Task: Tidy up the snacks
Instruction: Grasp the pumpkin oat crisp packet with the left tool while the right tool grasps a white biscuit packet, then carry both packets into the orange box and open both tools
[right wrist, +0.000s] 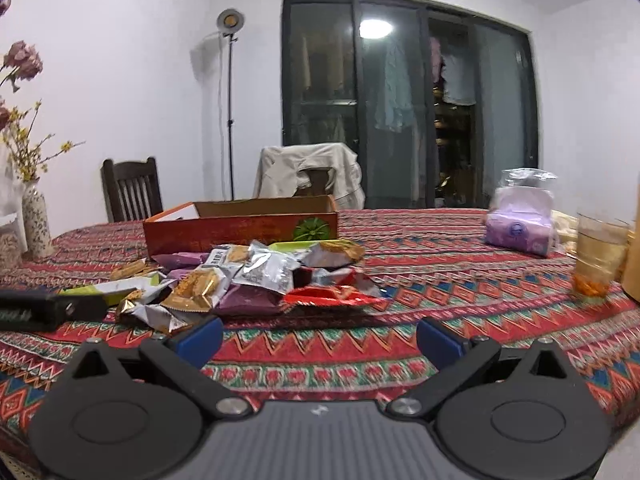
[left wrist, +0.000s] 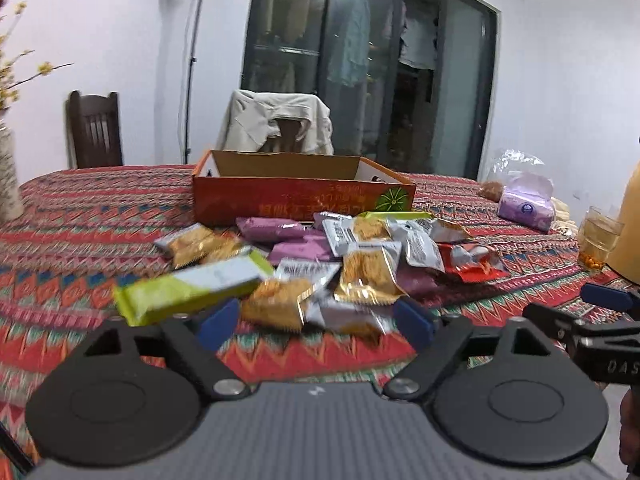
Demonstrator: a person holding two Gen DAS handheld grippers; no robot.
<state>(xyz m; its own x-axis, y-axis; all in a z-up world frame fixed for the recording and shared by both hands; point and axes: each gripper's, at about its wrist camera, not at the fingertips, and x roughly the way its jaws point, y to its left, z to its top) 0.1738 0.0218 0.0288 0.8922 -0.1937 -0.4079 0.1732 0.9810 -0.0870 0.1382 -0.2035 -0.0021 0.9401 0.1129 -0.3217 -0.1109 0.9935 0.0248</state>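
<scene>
Snacks (left wrist: 320,264) lie heaped on the desk (left wrist: 80,232) before the orange box (left wrist: 296,196); I judge them light, crinkly, slippery, best pinched at a sealed end; left tongs (left wrist: 316,322) and right tongs (right wrist: 320,340) gape, released, grasping nothing.

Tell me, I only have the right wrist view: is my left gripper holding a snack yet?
Observer: No. The left gripper is open, with nothing between its pads.
Operator: What is nearest to it?
Observer: A gold-wrapped snack lies just past the fingertips, at the pile's near edge.
Operator: And the long green bar?
Observer: The green bar lies flat on the cloth, just beyond the left-hand finger.
</scene>
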